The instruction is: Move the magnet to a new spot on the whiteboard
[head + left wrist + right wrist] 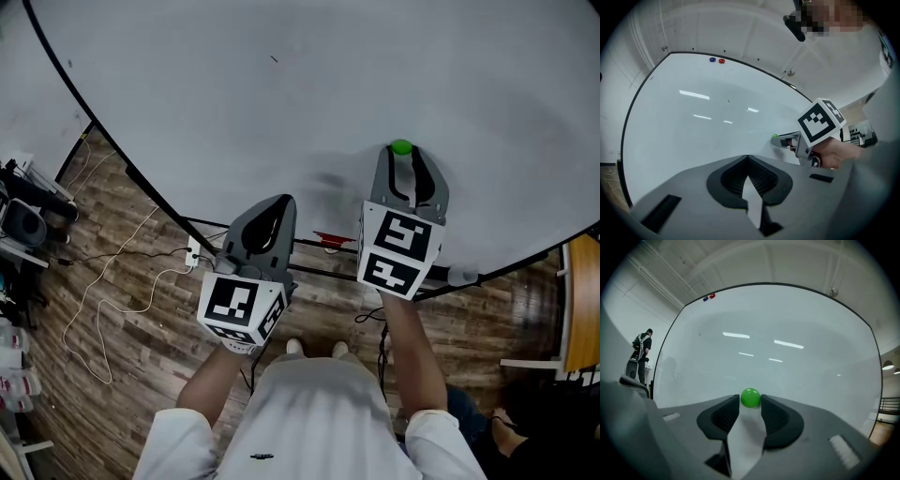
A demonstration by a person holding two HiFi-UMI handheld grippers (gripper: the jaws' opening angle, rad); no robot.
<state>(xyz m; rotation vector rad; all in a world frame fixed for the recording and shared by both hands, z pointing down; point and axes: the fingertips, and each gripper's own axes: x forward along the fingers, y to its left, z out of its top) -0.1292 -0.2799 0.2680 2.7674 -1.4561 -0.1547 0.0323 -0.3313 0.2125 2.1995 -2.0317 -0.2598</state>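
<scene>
- Holding the left claw (747, 158) pressed together and empty, pointing level at the whiteboard (281, 94).
- Finding the green magnet (400, 147) sticking low on the whiteboard, to the right of that claw.
- Bracketing the magnet with the right claw (750, 403), jaws spread, tips just beside it on either side, seemingly not squeezing.
- Fitting two stages, judging by this: closing in to pinch the magnet, or letting go at a fresh spot.
- Needing, either way, a steady level claw to avoid knocking the magnet sideways.

Left gripper (747, 159) — jaws together, right gripper (751, 403) — apart
</scene>
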